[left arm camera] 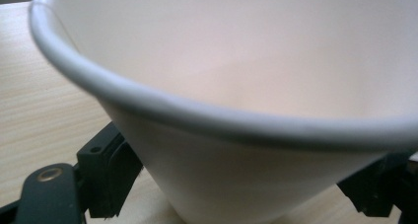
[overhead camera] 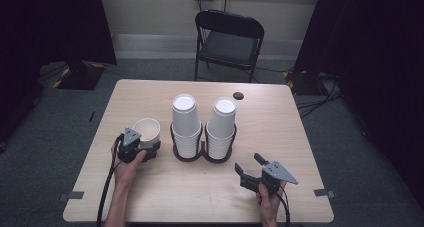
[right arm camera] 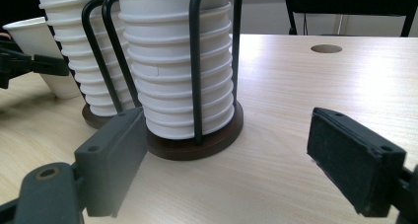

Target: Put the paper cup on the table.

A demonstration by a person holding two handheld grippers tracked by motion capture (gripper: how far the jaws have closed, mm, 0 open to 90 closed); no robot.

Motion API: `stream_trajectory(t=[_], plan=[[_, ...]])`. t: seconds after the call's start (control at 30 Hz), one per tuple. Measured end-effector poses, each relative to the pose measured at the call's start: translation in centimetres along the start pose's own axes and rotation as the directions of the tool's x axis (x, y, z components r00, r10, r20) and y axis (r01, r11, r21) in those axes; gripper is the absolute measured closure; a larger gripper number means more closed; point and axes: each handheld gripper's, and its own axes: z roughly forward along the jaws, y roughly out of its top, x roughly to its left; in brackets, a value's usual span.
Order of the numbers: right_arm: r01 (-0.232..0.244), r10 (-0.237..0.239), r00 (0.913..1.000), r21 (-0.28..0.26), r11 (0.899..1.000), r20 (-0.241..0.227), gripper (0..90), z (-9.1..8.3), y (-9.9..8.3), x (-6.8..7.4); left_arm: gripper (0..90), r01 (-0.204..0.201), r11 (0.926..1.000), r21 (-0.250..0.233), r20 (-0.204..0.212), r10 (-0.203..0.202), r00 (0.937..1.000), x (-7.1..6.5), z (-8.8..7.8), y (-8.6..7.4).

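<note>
Nearest to us, our right gripper (overhead camera: 248, 168) rests low on the table (overhead camera: 150, 197) with its jaws spread wide and nothing between them. Just ahead of its pads stands the nearer cup stack (right arm camera: 180, 66) in its black wire holder (right arm camera: 197, 140), with the second stack (overhead camera: 186, 122) beyond it.

Our left gripper (overhead camera: 150, 149) has its jaws on either side of a single paper cup (left arm camera: 236, 110), low on the tapering wall. The pads sit close against the cup, and we judge it held, though not crushed.

To do this step well, we should keep the squeeze light, since the thin wall will buckle. We should keep the cup upright and lift it straight before carrying it anywhere.

The table's left edge lies near that hand, so sideways room there is short. Ahead of both grippers the tabletop runs open to a cable hole (overhead camera: 238, 95) and a folding chair (overhead camera: 227, 39) beyond.
</note>
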Motion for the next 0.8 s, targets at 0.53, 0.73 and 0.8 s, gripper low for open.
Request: stream_trajectory(t=[0.53, 0.73, 0.8], plan=[[-0.003, 0.003, 1.0, -0.002, 1.0, -0.001, 15.0, 0.0, 0.0, 0.0, 15.3, 0.019, 0.9988, -0.045, 0.005, -0.018, 0.9998, -0.6, -2.2, -1.4], [-0.005, 0.005, 1.0, -0.002, 1.0, -0.002, 15.0, 0.0, 0.0, 0.0, 15.3, 0.009, 0.9985, -0.054, -0.005, -0.009, 0.9999, -1.0, -3.1, -1.8], [-0.005, 0.005, 1.0, -0.001, 1.0, -0.003, 15.0, 0.0, 0.0, 0.0, 15.1, -0.002, 0.9991, -0.043, -0.004, 0.002, 1.0, -1.1, -3.4, -2.1]])
